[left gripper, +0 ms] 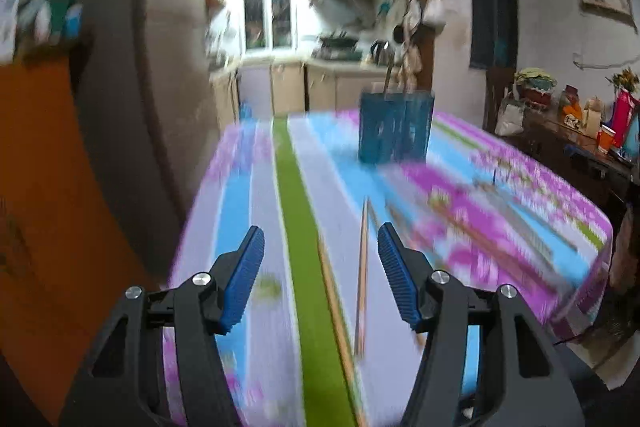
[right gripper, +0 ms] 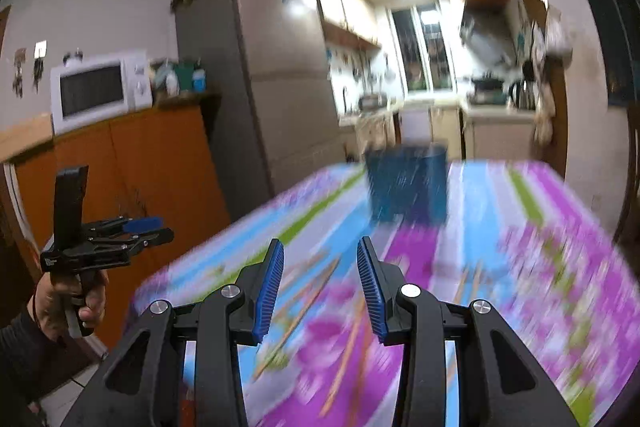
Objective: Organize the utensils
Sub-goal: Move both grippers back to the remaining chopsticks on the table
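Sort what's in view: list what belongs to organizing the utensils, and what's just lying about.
Part of the job:
- chopsticks lying loose on the tablecloth
- blue utensil holder, something thin already standing in it
- left hand-held gripper, open
- right hand-held gripper, open

Just lying about:
- microwave
- fridge
- red cup

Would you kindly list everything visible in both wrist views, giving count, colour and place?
Blue slotted utensil holder: one, blue, far part of the table, thin sticks rising from it.
Wooden chopsticks: several, tan, lying loose on the cloth; blur hides the exact count.
Striped floral tablecloth: one, pink, blue, green and white, covering the table.
White microwave: one, on the orange wooden cabinet.
Tall grey fridge: one, beside the cabinet.
Red paper cup: one, on the dark side table at right.
Left gripper: fingers open, above the chopsticks.
Right gripper: fingers open, empty.
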The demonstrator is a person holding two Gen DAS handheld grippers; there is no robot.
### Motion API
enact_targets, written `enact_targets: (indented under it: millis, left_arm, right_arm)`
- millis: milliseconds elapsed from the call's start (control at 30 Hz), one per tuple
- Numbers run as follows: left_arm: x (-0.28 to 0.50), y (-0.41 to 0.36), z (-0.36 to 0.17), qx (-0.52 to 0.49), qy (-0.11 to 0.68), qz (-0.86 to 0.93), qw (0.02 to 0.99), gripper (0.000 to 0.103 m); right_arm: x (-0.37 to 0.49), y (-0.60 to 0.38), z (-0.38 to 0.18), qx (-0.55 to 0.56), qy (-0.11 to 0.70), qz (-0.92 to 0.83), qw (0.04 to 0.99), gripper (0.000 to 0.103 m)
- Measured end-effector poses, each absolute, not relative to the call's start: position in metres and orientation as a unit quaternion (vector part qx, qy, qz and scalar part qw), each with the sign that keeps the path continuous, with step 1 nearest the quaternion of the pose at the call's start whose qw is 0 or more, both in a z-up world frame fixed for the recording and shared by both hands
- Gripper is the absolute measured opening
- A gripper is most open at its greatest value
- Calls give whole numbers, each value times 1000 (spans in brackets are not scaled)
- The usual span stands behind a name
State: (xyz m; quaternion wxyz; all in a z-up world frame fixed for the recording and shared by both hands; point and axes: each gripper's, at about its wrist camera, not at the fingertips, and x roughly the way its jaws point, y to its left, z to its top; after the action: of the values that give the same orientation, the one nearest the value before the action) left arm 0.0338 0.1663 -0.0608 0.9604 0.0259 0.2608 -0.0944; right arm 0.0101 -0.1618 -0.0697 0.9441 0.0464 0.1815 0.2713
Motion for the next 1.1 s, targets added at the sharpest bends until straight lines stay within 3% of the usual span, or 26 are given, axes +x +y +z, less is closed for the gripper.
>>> enact_targets:
  millis: [233,367,500,800,1000,1100]
  left_arm:
    - [-12,175,-116,11,265,-77,961,57]
    - [-29,171,-133,28,257,-74,963,57]
    - [-40,170,-141,38,241,-70,967,57]
    - [-58,151,-161,68,223,-75,970,56]
    - [-57,156,-165,54,219,-72,971,29]
    - [-57,159,-166,51,219,-71,972,22]
  right_arm:
    - [-23,-96,-137,-2,233,276,933,39]
    - [-29,-77,-158,-28,241,260,935,30]
    - [-25,-70,-172,-33,247,240,938,23]
    - [-22,-58,-174,-48,231,211,949,20]
    - [-21,-56,-175,-48,227,204,951,15]
    - [-22,-55,-176,-47,224,203,952,14]
